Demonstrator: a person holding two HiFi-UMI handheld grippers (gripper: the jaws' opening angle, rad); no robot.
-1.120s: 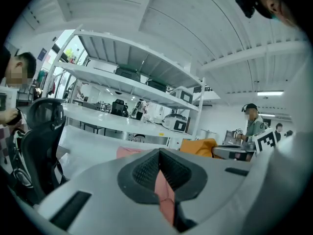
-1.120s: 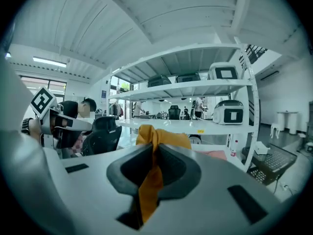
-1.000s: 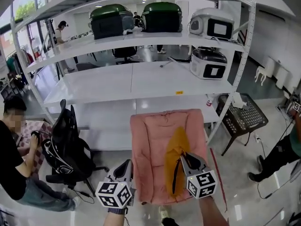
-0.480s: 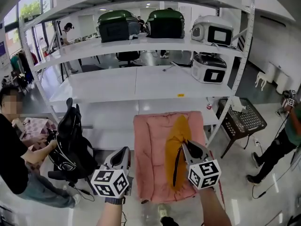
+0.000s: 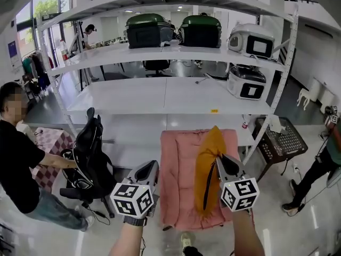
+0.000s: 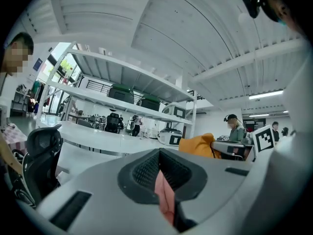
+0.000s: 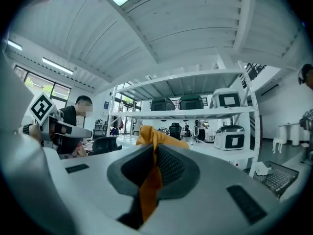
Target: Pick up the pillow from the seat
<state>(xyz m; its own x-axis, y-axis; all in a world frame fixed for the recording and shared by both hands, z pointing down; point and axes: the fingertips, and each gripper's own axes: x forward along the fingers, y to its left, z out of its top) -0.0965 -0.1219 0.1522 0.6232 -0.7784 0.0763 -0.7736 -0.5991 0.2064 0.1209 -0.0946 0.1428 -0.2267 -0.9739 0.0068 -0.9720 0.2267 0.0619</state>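
An orange pillow (image 5: 206, 167) hangs upright in front of a pink padded seat (image 5: 178, 180); its top pokes above the seat's upper edge. My right gripper (image 5: 219, 160) is shut on the pillow's right edge, and in the right gripper view the orange fabric (image 7: 148, 187) is pinched between the jaws of the right gripper (image 7: 154, 173). My left gripper (image 5: 154, 168) is at the seat's left edge. In the left gripper view, the left gripper (image 6: 162, 182) is shut on a fold of pink fabric (image 6: 165, 197), with the orange pillow (image 6: 198, 145) beyond it to the right.
White shelving (image 5: 176, 97) with boxes and appliances stands behind the seat. A black office chair (image 5: 93, 156) and a seated person (image 5: 21, 167) are on the left. A black mesh stool (image 5: 282, 137) and another person (image 5: 325, 159) are on the right.
Both grippers have risen. The orange pillow has come up with the right gripper, and its top now stands above the pink seat's upper edge.
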